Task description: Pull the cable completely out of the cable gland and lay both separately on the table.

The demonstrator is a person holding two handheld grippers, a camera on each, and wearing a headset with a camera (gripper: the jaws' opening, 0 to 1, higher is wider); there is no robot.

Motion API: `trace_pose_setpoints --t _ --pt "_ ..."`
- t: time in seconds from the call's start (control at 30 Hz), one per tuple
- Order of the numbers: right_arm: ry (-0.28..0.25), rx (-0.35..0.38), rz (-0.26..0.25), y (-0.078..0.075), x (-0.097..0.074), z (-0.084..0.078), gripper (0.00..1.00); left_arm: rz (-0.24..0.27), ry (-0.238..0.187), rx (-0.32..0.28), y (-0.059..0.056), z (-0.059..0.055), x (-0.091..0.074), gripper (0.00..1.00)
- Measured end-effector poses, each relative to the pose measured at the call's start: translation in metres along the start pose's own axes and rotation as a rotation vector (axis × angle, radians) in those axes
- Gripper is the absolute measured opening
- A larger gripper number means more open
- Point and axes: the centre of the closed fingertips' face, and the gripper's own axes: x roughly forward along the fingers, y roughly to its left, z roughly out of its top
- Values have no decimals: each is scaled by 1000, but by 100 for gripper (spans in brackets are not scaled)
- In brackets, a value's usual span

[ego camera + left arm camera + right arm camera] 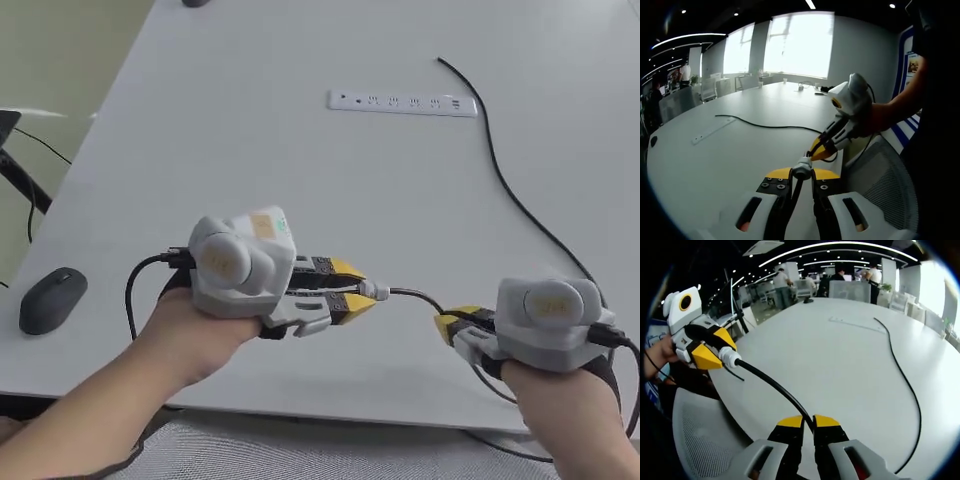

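Left tool (801,176) pinches the cable gland (729,357); right tool (808,421) apparently clamps the cable (772,384).

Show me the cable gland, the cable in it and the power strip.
cable gland (729,358), right gripper view, its pale body.
cable (775,385), right gripper view, middle of its black stretch.
power strip (403,102), head view, its middle.

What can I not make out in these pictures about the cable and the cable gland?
1. Head view: how far the cable runs behind the cable gland. The jaws of the left gripper cover that part.
2. Head view: the cable's other end. The right gripper and the hand hide it.
3. Head view: details of the power strip. It is too small.
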Motion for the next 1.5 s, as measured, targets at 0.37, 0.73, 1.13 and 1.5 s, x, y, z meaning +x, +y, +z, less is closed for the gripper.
trace_pose_setpoints --t 0.37,0.73,1.13,1.5 --pt "-19 -31 51 13 -12 6 6 18 -4 -11 6 1 -6 15" --pt "-101 -288 95 50 -30 54 16 8 -1 -10 1 1 -4 15" --pt "-85 -540 128 80 -15 63 9 -2 5 -2 0 2 -1 15" --pt "-81 -544 123 77 -13 64 2 -4 4 2 3 3 1 15"
